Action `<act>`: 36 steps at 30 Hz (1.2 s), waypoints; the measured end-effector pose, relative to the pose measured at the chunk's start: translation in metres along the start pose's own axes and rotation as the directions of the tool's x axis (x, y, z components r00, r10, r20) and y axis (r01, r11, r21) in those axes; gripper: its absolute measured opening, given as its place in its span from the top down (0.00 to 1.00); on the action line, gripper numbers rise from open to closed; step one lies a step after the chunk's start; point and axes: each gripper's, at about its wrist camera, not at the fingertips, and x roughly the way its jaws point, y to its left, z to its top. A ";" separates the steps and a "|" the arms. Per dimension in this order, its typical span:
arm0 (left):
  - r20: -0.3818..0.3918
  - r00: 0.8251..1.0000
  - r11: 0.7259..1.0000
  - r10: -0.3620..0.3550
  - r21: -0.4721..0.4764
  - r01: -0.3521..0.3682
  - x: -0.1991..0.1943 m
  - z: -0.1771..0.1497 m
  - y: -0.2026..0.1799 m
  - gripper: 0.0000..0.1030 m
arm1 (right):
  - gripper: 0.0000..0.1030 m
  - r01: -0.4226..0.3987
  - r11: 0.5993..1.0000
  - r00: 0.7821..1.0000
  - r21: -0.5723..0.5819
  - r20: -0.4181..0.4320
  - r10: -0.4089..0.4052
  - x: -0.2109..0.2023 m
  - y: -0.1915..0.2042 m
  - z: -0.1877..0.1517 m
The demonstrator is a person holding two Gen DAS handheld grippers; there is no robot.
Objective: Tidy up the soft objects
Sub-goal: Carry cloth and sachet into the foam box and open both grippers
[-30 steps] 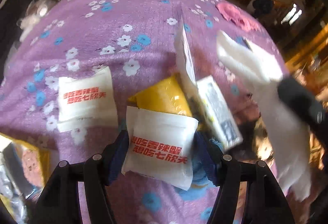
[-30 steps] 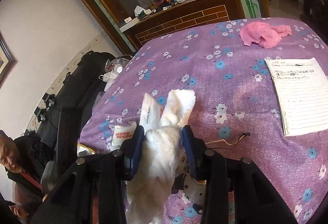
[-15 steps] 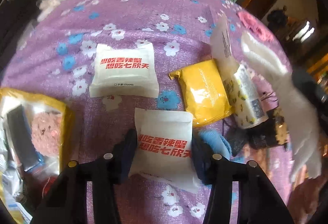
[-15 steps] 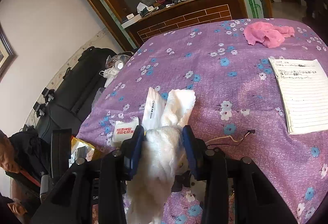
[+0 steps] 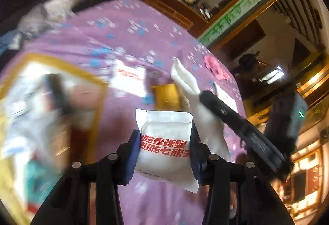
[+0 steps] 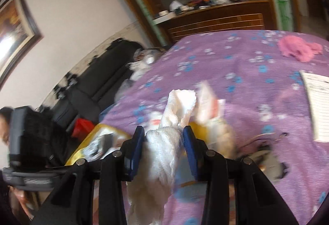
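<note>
Covering the table, purple floral cloth [image 6: 236, 64]; dark wooden cabinet [image 6: 216, 21] far. Left gripper [image 5: 163, 149], jaws just closing, pinches white red-lettered packet [image 5: 164, 142]; right gripper [image 6: 162, 149] pinches white fluffy towel [image 6: 162, 155].

Red Chinese print, two lines, is carried on the white packet [image 5: 164, 142] near centre: approx. "吃香辣蟹 / 想吃七欣天". Small grey print below is illegible. Red print on the far white packet [image 5: 128, 77] is too blurred.
</note>
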 end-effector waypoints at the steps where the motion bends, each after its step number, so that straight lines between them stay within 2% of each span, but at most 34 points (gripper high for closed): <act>1: 0.027 0.999 1.000 0.017 0.005 -0.018 -0.018 -0.008 0.005 0.55 | 0.63 -0.014 1.000 1.000 -0.018 -0.003 0.014 0.002 0.008 -0.003; 4: 0.099 0.995 1.000 0.028 -0.016 -0.027 -0.071 -0.032 0.041 0.54 | 0.63 -0.049 0.994 0.999 -0.098 -0.016 0.048 0.008 0.040 -0.017; 7: 0.146 0.986 0.993 0.086 -0.099 -0.072 -0.103 -0.047 0.089 0.54 | 0.63 -0.081 0.983 0.996 -0.167 -0.048 0.074 0.013 0.073 -0.029; 9: 0.139 0.983 0.985 0.120 -0.139 -0.101 -0.104 -0.050 0.112 0.54 | 0.63 -0.098 0.982 0.993 -0.163 -0.077 0.087 0.024 0.092 -0.037; 12: 0.133 0.972 0.976 0.193 -0.124 -0.177 -0.096 -0.050 0.123 0.54 | 0.63 -0.122 0.986 0.986 -0.116 -0.129 0.107 0.044 0.119 -0.039; 14: 0.109 0.957 0.962 0.268 -0.092 -0.259 -0.087 -0.051 0.122 0.54 | 0.63 -0.092 0.988 0.987 -0.127 -0.140 0.074 0.058 0.142 -0.035; 15: 0.090 0.942 0.946 0.322 -0.066 -0.317 -0.079 -0.051 0.122 0.54 | 0.63 -0.070 0.988 0.989 -0.136 -0.140 0.051 0.066 0.151 -0.033; 17: 0.061 0.918 0.921 0.391 -0.026 -0.390 -0.064 -0.051 0.123 0.53 | 0.63 -0.051 0.987 0.987 -0.152 -0.160 0.026 0.087 0.169 -0.031; 21: 0.104 0.876 0.870 0.471 0.109 -0.481 -0.048 -0.061 0.105 0.45 | 0.60 0.066 0.979 0.974 -0.193 -0.200 -0.105 0.132 0.182 -0.040; 22: 0.113 0.875 0.867 0.471 0.122 -0.483 -0.046 -0.063 0.103 0.40 | 0.60 0.087 0.978 0.968 -0.190 -0.216 -0.128 0.139 0.180 -0.041; 24: 0.126 0.886 0.878 0.446 0.130 -0.460 -0.045 -0.067 0.101 0.38 | 0.57 0.071 0.984 0.973 -0.161 -0.208 -0.104 0.137 0.175 -0.044; 27: 0.162 0.913 0.923 0.375 0.028 -0.384 -0.056 -0.067 0.108 0.36 | 0.42 0.022 0.990 0.985 -0.136 -0.168 -0.045 0.119 0.169 -0.041; 28: 0.172 0.922 0.937 0.345 -0.019 -0.347 -0.060 -0.065 0.111 0.29 | 0.37 0.011 0.992 0.988 -0.125 -0.154 -0.031 0.112 0.167 -0.039; 30: 0.150 0.934 0.946 0.324 -0.024 -0.325 -0.053 -0.065 0.114 0.20 | 0.33 -0.014 0.995 0.990 -0.103 -0.139 -0.001 0.101 0.161 -0.036; 32: 0.099 0.927 0.930 0.361 0.032 -0.365 -0.044 -0.064 0.107 0.20 | 0.33 -0.032 0.995 0.991 -0.090 -0.136 0.020 0.089 0.153 -0.037; 33: 0.102 0.920 0.922 0.378 0.044 -0.384 -0.045 -0.066 0.104 0.20 | 0.33 -0.037 0.995 0.991 -0.088 -0.130 0.025 0.082 0.150 -0.038; 35: 0.175 0.913 0.926 0.368 0.017 -0.376 -0.056 -0.073 0.098 0.20 | 0.33 -0.043 0.995 0.993 -0.085 -0.110 0.034 0.065 0.140 -0.043; 36: 0.192 0.915 0.932 0.354 0.012 -0.363 -0.058 -0.075 0.097 0.20 | 0.33 -0.047 0.996 0.994 -0.076 -0.099 0.040 0.055 0.132 -0.046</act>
